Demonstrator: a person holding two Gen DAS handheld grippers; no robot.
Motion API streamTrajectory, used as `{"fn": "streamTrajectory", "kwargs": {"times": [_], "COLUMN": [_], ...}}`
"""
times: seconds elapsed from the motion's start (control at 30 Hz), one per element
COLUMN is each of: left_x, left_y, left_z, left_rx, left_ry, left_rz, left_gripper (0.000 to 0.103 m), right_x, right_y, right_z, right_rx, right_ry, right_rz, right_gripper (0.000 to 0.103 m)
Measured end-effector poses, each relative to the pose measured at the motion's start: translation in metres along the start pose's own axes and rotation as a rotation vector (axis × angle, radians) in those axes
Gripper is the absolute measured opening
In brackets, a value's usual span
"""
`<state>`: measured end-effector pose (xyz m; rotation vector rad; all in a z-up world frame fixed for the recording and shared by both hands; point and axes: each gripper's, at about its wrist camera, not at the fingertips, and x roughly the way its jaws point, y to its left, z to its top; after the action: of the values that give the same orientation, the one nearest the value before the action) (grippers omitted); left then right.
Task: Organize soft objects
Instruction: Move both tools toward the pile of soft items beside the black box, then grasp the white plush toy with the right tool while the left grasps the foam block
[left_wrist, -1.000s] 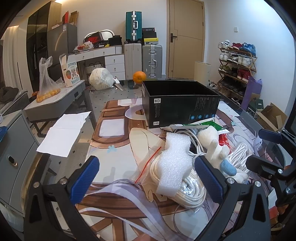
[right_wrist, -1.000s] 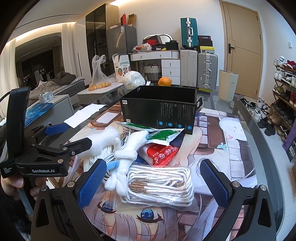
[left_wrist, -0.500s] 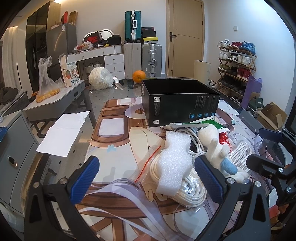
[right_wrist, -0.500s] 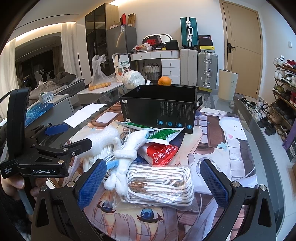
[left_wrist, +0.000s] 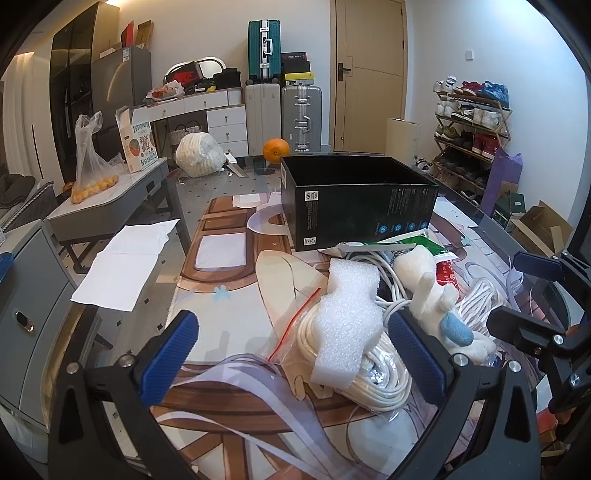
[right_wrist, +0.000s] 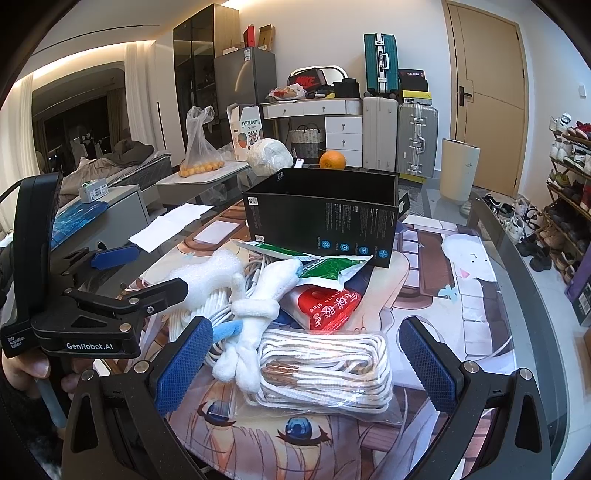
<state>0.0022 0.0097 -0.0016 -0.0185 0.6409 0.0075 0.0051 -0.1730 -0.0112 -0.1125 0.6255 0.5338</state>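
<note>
A pile of soft things lies on the printed mat in front of an open black box (left_wrist: 360, 201) (right_wrist: 325, 218). A white foam piece (left_wrist: 345, 321) (right_wrist: 210, 275) rests on a coil of white cable (left_wrist: 373, 365). Beside it lie a white plush toy with a blue patch (left_wrist: 436, 295) (right_wrist: 258, 310), a bagged bundle of white laces (right_wrist: 325, 363), a red packet (right_wrist: 328, 306) and a green packet (right_wrist: 325, 266). My left gripper (left_wrist: 295, 354) is open, low over the foam and cable. My right gripper (right_wrist: 306, 365) is open over the lace bundle.
An orange (left_wrist: 276, 149) and a white bagged bundle (left_wrist: 199, 154) sit at the table's far end. A sheet of paper (left_wrist: 129, 266) lies at the left edge. Clear plastic strips (left_wrist: 258, 398) lie near my left gripper. A shoe rack (left_wrist: 469, 129) stands right.
</note>
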Motion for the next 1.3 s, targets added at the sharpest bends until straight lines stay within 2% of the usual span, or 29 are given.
{"fn": "streamTrajectory", "kwargs": {"times": [0.7, 0.93, 1.3], "left_x": [0.0, 0.001, 0.003], "left_y": [0.003, 0.006, -0.003], "left_z": [0.002, 0.001, 0.003], "left_rx": [-0.004, -0.005, 0.07], "left_ry": [0.0, 0.006, -0.004], "left_rz": [0.007, -0.037, -0.059], "left_gripper": [0.103, 0.103, 0.102], "right_x": [0.004, 0.007, 0.016], "right_y": [0.006, 0.008, 0.012], "right_z": [0.005, 0.008, 0.011], "right_rx": [-0.011, -0.018, -0.04], "right_ry": [0.01, 0.022, 0.06], "right_rz": [0.003, 0.009, 0.016], "right_gripper": [0.103, 0.103, 0.103]}}
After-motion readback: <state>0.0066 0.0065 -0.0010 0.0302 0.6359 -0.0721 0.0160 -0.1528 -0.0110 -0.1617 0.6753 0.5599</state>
